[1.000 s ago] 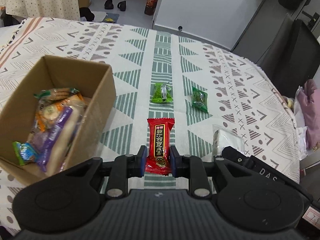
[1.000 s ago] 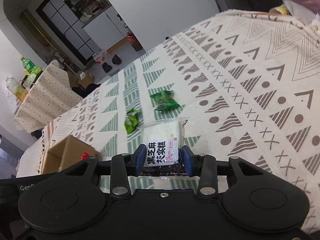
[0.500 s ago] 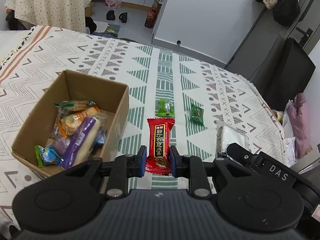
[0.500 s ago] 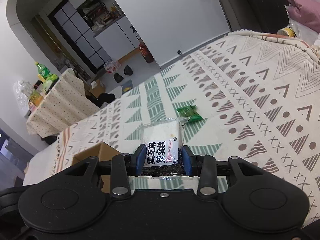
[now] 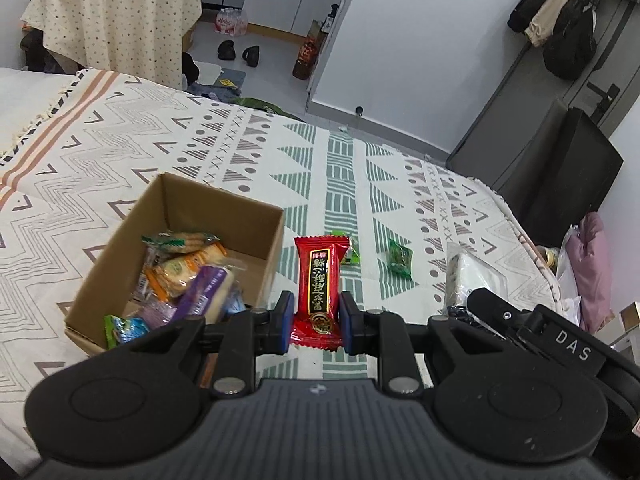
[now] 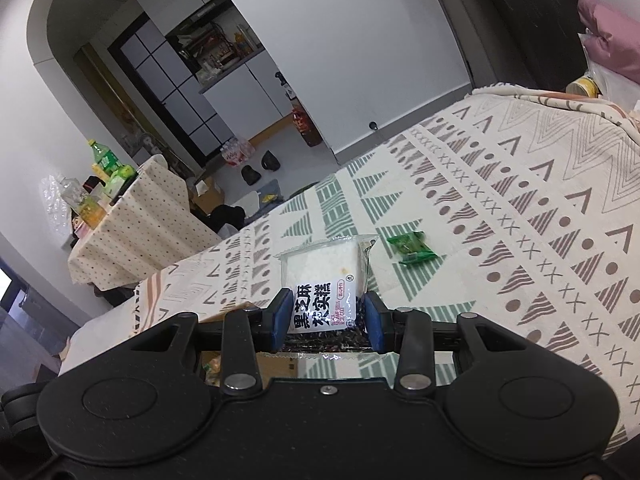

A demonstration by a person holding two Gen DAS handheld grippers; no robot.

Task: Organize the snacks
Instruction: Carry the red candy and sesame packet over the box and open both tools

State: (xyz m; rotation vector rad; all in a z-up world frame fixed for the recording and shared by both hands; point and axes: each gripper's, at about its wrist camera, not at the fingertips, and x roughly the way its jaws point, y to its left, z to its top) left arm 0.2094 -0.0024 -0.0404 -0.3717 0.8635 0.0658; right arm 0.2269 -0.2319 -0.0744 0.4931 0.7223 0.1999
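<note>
My left gripper (image 5: 314, 322) is shut on a red snack packet (image 5: 318, 288), held in the air just right of an open cardboard box (image 5: 120, 248) that holds several wrapped snacks. My right gripper (image 6: 326, 320) is shut on a white rice-cake packet (image 6: 324, 278) with black lettering; that packet (image 5: 466, 276) and the right gripper also show at the right of the left wrist view. Two green candies lie on the patterned cloth (image 5: 348, 184): one (image 5: 400, 258) in the open, the other (image 5: 352, 250) half hidden behind the red packet. One green candy (image 6: 410, 248) shows in the right wrist view.
The patterned cloth covers a wide flat surface whose far edge drops to the floor. Beyond it are a dotted-cloth table (image 5: 116, 20) with bottles, shoes (image 5: 238, 52) on the floor, a white wall and a black panel (image 5: 560, 184) at right. A pink bundle (image 5: 592, 264) lies off the right edge.
Both grippers have risen and pulled back with their packets, so the box, the candies and the cloth look smaller and farther off. Both grips are unchanged.
</note>
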